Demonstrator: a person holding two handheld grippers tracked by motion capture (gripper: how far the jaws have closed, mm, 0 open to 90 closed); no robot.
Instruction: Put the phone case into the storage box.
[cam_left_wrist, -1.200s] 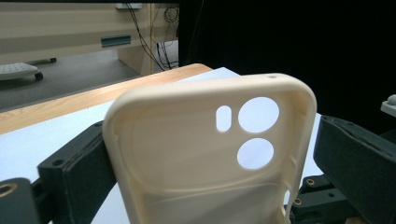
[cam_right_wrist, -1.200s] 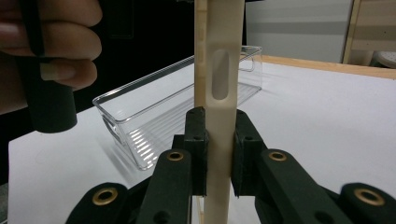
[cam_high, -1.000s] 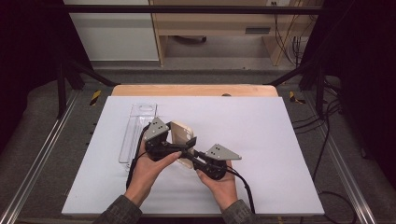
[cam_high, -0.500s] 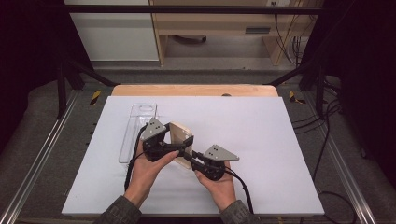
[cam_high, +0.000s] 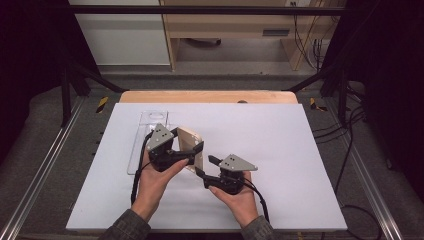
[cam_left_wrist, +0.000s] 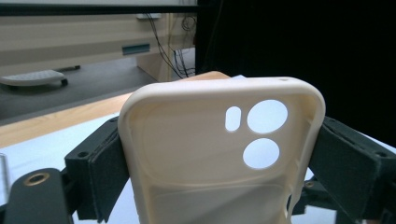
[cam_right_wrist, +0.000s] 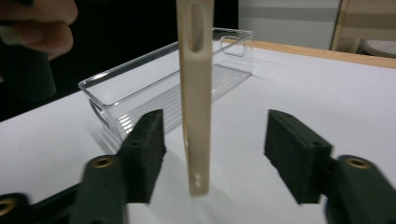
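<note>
Grey floor (cam_high: 235, 70), wooden desk (cam_high: 225, 22), dark curtains (cam_high: 30, 60)

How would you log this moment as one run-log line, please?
left tool: shut on phone case | right tool: open, jaws astride case edge | clear bin: behind, on table

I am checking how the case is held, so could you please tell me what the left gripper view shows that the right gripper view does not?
The left gripper view shows the cream phone case face-on, with its camera cutouts, clamped by its side edges. The right gripper view shows that case edge-on between open jaws that do not touch it, with a clear plastic bin behind. Both share the case and white table.
</note>
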